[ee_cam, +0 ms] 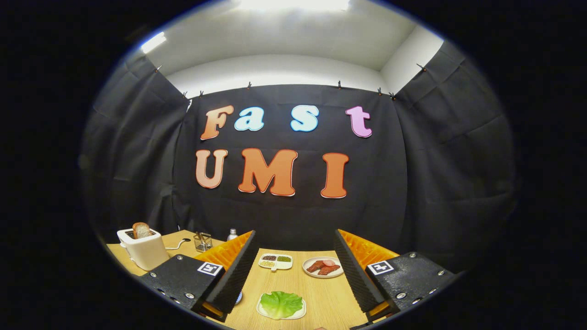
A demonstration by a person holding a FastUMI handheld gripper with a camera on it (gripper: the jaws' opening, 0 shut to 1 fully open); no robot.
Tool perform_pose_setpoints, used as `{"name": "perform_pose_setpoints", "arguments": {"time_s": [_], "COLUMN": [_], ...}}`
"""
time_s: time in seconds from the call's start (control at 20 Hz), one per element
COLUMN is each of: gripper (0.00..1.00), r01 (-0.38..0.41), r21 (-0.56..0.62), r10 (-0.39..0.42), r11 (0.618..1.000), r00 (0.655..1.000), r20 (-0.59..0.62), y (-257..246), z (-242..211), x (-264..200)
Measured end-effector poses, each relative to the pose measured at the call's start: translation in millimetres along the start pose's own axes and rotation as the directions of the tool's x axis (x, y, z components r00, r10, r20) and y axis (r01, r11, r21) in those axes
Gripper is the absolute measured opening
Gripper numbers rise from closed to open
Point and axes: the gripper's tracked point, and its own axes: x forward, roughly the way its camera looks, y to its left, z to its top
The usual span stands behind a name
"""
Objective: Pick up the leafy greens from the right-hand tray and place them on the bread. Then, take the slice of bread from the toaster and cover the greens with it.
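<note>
- The gripper (293, 270) is hovering above a light wooden table (330, 298), its two fingers spread wide apart and holding nothing.
- A green leafy lettuce piece (280, 304) is lying on a small white tray (298, 314), between the fingers and nearest the camera.
- Beyond the lettuce, a round white plate of red meat slices (323, 267) and a white divided condiment dish (275, 261) are sitting.
- Far left of the lettuce, a white toaster (144, 249) is holding an upright slice of toasted bread (141, 229).

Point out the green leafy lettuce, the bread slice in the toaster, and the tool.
Green leafy lettuce (280, 304), gripper view, leaf centre.
Brown bread slice (141, 230), gripper view, crust face above white toaster.
Tool (293, 270), gripper view, open gap's midpoint.
</note>
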Motion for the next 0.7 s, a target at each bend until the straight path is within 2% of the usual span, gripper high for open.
{"name": "perform_pose_setpoints", "arguments": {"time_s": [0.3,0.55,0.7], "gripper": [0.98,0.99,0.99], "r01": [-0.001,0.030,-0.002], "r21": [0.030,0.019,0.000], "r10": [0.002,-0.030,0.002], "r11": [1.000,0.999,1.000], "r00": [1.000,0.999,1.000], "r20": [-0.020,-0.014,0.008], "y": [-2,0,15], "z": [-2,19,26], "x": [-15,-28,-34]}}
